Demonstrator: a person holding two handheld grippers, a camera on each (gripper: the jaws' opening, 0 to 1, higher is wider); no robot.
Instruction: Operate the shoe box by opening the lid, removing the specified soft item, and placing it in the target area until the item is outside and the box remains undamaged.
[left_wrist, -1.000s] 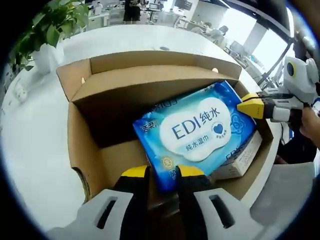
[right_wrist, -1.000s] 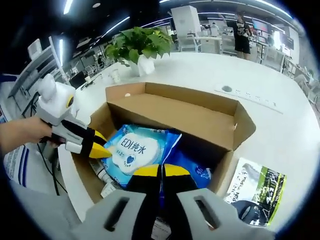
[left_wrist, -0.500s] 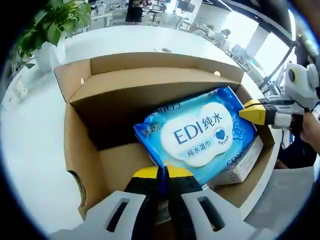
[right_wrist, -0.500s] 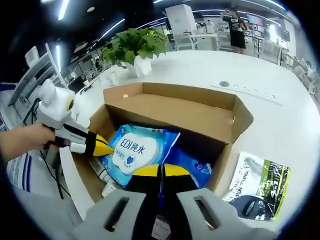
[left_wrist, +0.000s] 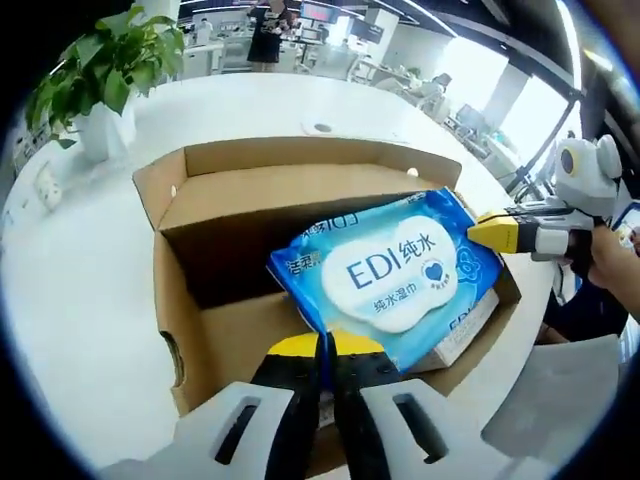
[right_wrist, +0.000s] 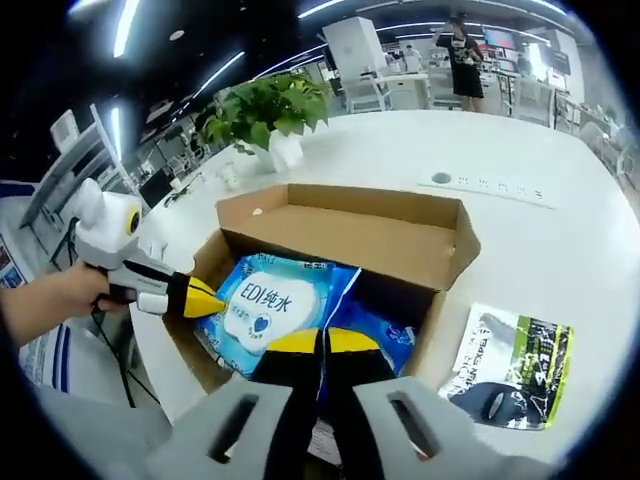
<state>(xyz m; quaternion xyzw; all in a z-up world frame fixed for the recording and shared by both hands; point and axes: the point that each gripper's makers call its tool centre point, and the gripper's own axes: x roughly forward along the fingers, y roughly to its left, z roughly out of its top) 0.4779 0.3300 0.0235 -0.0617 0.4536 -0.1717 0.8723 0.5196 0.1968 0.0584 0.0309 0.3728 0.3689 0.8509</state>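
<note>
A blue wet-wipe pack (left_wrist: 395, 270) with a white "EDI" label is held tilted above the open cardboard box (left_wrist: 260, 190). My left gripper (left_wrist: 327, 347) is shut on the pack's near edge. My right gripper (left_wrist: 478, 232) comes in from the right, its yellow tips pinching the pack's far corner. In the right gripper view, my right gripper (right_wrist: 322, 343) is shut on the pack (right_wrist: 265, 300) over the box (right_wrist: 350, 230). My left gripper (right_wrist: 205, 297) reaches in from the left, held by a hand, tips on the pack.
A white carton (left_wrist: 470, 325) lies in the box under the pack. A potted plant (right_wrist: 265, 105) stands on the white table behind the box. A green and black packet (right_wrist: 510, 365) lies on the table beside the box. A person stands far back.
My left gripper's jaws closed on the pack's edge. Both cameras have risen since then, so the box looks smaller and lower, and the pack has come up with the grippers.
</note>
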